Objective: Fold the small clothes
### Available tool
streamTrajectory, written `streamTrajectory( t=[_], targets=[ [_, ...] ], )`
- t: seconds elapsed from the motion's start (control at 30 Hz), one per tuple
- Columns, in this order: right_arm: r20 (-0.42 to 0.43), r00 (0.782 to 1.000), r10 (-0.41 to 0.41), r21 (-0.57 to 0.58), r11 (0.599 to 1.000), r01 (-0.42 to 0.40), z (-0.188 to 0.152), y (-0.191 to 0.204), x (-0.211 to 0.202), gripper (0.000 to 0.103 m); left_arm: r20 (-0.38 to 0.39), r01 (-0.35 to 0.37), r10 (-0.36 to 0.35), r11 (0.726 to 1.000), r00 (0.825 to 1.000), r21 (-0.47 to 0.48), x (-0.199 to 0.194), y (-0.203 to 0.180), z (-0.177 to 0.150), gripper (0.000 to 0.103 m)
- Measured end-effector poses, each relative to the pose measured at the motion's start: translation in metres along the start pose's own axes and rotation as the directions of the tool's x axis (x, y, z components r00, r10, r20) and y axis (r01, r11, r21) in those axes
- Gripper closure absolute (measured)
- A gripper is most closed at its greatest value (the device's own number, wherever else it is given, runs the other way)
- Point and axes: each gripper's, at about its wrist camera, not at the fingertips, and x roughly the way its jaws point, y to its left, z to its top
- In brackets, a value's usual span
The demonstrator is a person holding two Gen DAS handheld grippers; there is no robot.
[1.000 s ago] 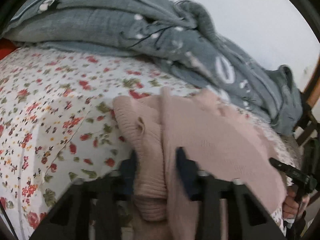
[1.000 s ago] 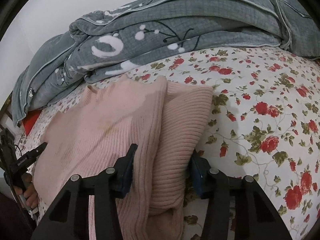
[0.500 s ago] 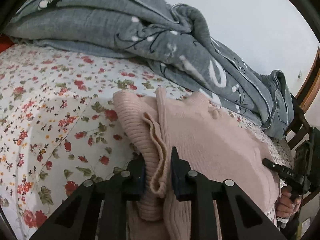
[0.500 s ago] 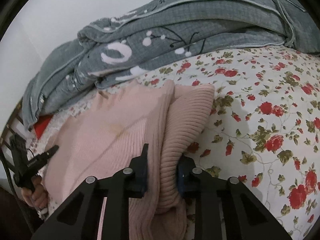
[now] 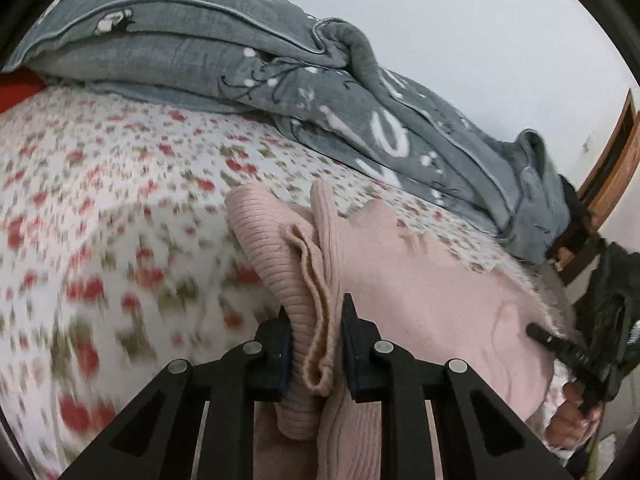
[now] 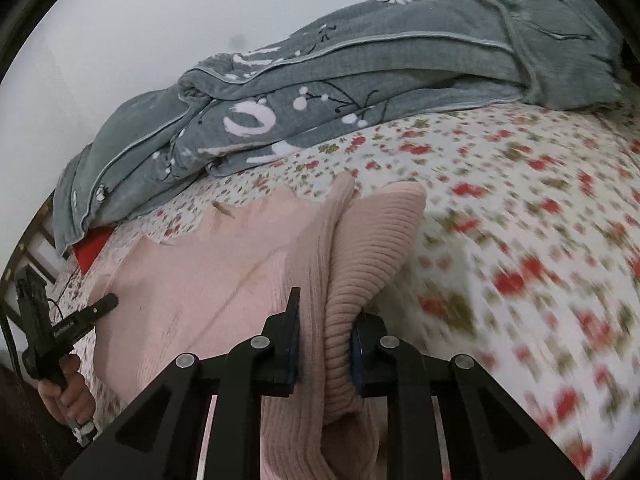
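A pink knitted sweater (image 5: 432,300) lies on a floral bed sheet (image 5: 100,208). My left gripper (image 5: 314,344) is shut on its ribbed hem and a folded edge near one bottom corner. My right gripper (image 6: 326,344) is shut on the ribbed hem of the sweater (image 6: 224,272) at the other corner. Both hold the fabric bunched and lifted between the pads. The right gripper also shows at the far right of the left wrist view (image 5: 576,352), and the left gripper at the far left of the right wrist view (image 6: 80,320), each with the hand holding it.
A grey quilt (image 5: 240,56) with white prints is heaped along the back of the bed, also in the right wrist view (image 6: 360,80). A wooden bed frame (image 5: 616,160) stands at the right edge. A red item (image 6: 92,250) lies under the quilt's end. A white wall is behind.
Both grippers went from open around the sweater's hem to shut on it. Both have lifted and the views are tilted and blurred with motion.
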Motion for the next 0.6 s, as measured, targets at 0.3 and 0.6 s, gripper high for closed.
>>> streamTrajectory(
  t=[0.3,0.6],
  targets=[
    [0.024,0.996,-0.084,-0.043,0.995,0.085,-0.064,-0.025,-0.066,0.076,-0.018,-0.044,0.046,0.995,0.999,0.093,-0.036,-0.029,-0.059,0.080],
    [0.219,0.942,-0.253,-0.173,0.940,0.293,-0.101,0.033,-0.113,0.061,-0.051,-0.022,0.023,1.000,0.998,0.018,-0.028,-0.010,-0.076,0.040]
  ],
)
